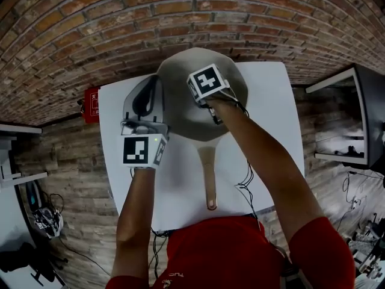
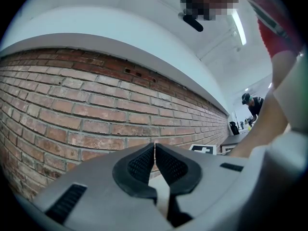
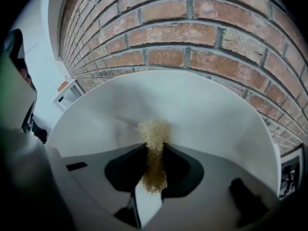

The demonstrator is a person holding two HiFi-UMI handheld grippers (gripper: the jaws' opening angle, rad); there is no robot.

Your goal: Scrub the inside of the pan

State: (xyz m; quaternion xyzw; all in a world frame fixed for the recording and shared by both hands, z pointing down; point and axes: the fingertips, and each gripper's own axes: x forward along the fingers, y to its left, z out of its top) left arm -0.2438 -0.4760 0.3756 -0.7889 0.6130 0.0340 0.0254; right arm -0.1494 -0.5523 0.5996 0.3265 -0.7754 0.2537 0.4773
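A round grey pan [image 1: 180, 122] lies on the white table [image 1: 264, 113], its long handle [image 1: 209, 179] pointing back at me. My right gripper [image 1: 207, 84] is over the pan's bowl. In the right gripper view it [image 3: 155, 150] is shut on a tan fibrous scrubber [image 3: 153, 134], whose frayed end reaches the pan's pale inner wall [image 3: 192, 109]. My left gripper [image 1: 147, 92] sits beside the pan's left rim. In the left gripper view its jaws [image 2: 154, 148] meet at the tips with nothing between them, facing the brick wall [image 2: 86, 109]. Whether it touches the rim is hidden.
The table stands against a brick wall [image 1: 120, 23]. A red box [image 1: 91, 104] sits on the floor at the table's left edge, and a dark cabinet [image 1: 361, 119] stands to the right. Cables hang off the table's near edge [image 1: 246, 185].
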